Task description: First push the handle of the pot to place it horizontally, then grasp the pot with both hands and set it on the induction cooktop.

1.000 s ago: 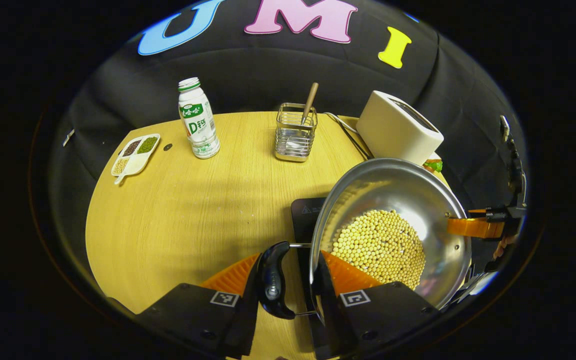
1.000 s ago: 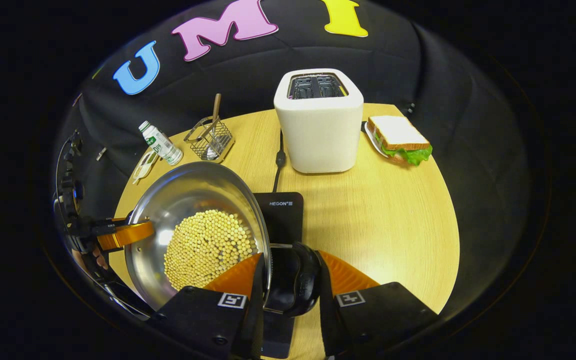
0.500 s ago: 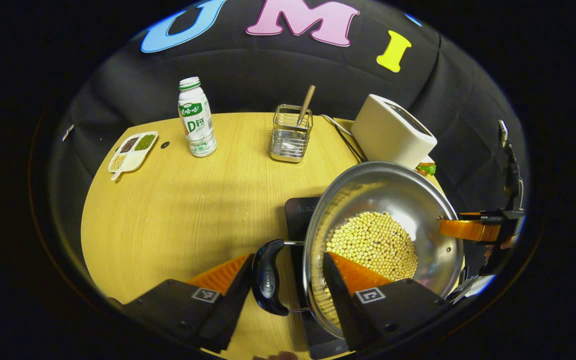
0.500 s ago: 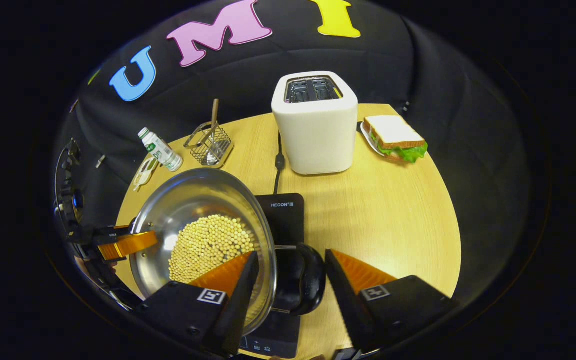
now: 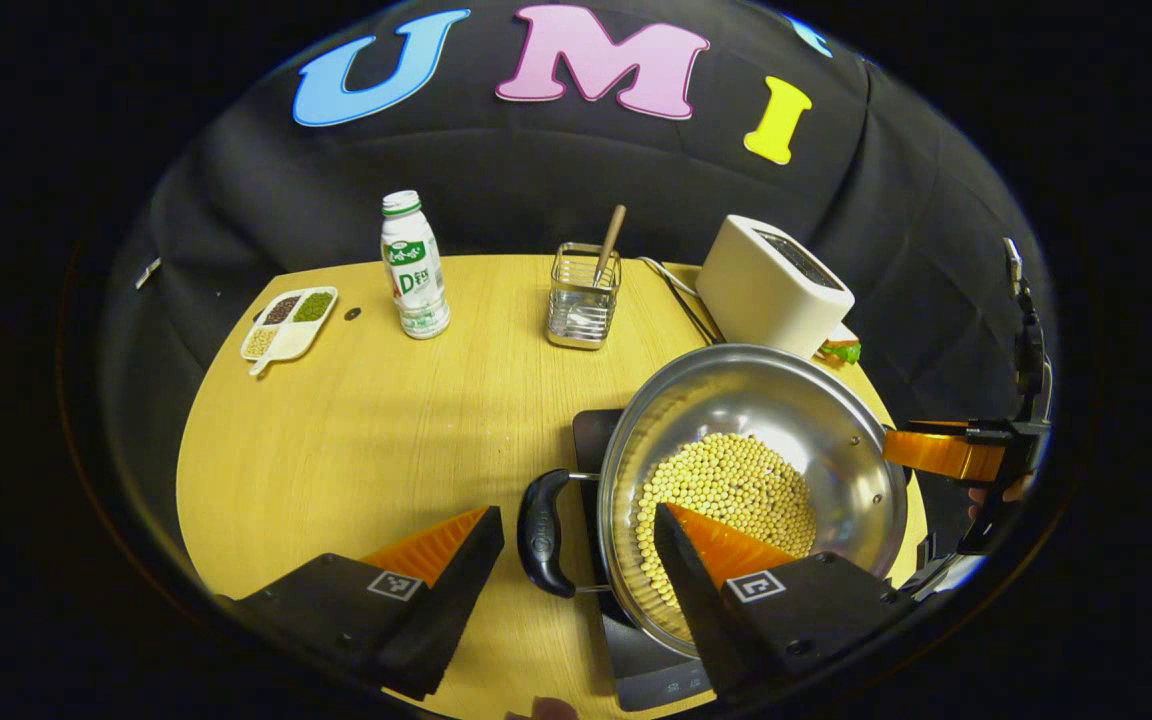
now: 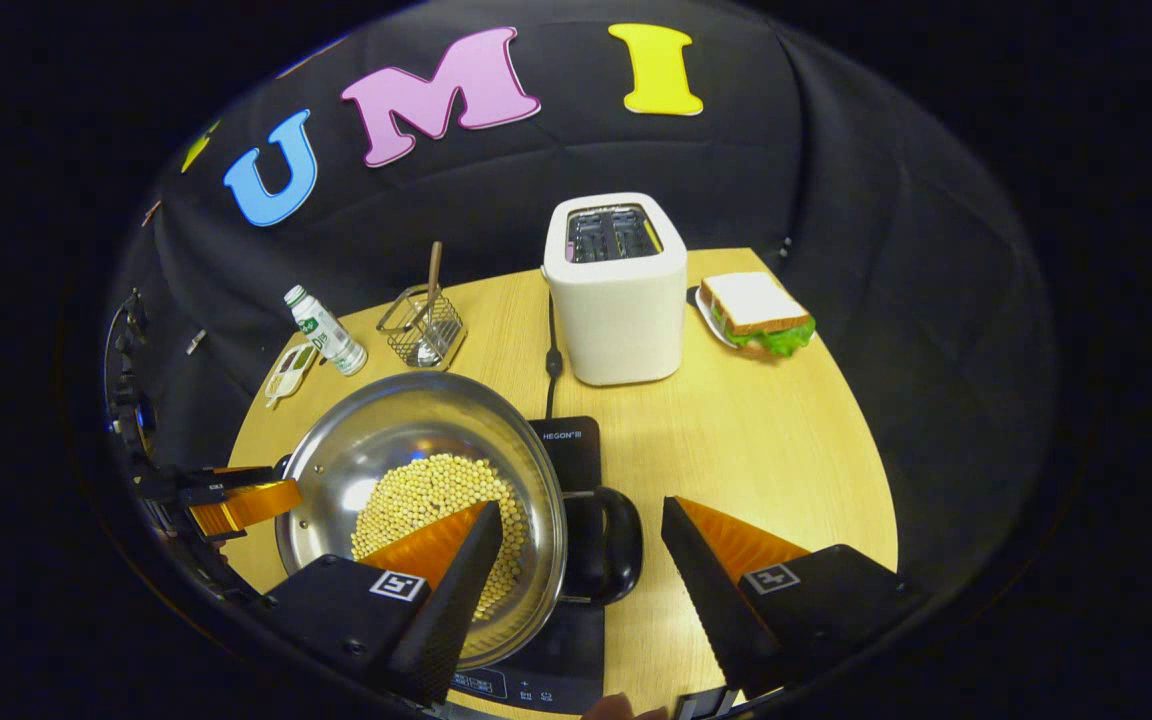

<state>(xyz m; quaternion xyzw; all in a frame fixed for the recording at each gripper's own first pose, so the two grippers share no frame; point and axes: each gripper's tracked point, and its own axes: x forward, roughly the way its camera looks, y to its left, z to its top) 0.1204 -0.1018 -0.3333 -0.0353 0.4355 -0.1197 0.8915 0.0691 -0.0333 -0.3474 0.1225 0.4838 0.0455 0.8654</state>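
The pot (image 5: 751,470) of beans sits on the induction cooktop (image 6: 561,640). The left hand-held gripper (image 5: 576,545) is spread wide around its nine o'clock handle (image 5: 541,535), touching nothing. The right hand-held gripper (image 6: 581,540) likewise gapes, gripping nothing.

A white toaster (image 6: 617,290) stands at the back of the wooden table (image 6: 786,440), its cord (image 6: 552,350) trailing forward, with a sandwich (image 6: 758,316) on a plate just to its right. In the left gripper view, a wire caddy (image 5: 583,309) holds a wooden-handled utensil (image 5: 608,240). Left of it stand a bottle (image 5: 414,266) and a divided dish (image 5: 287,322) of beans.
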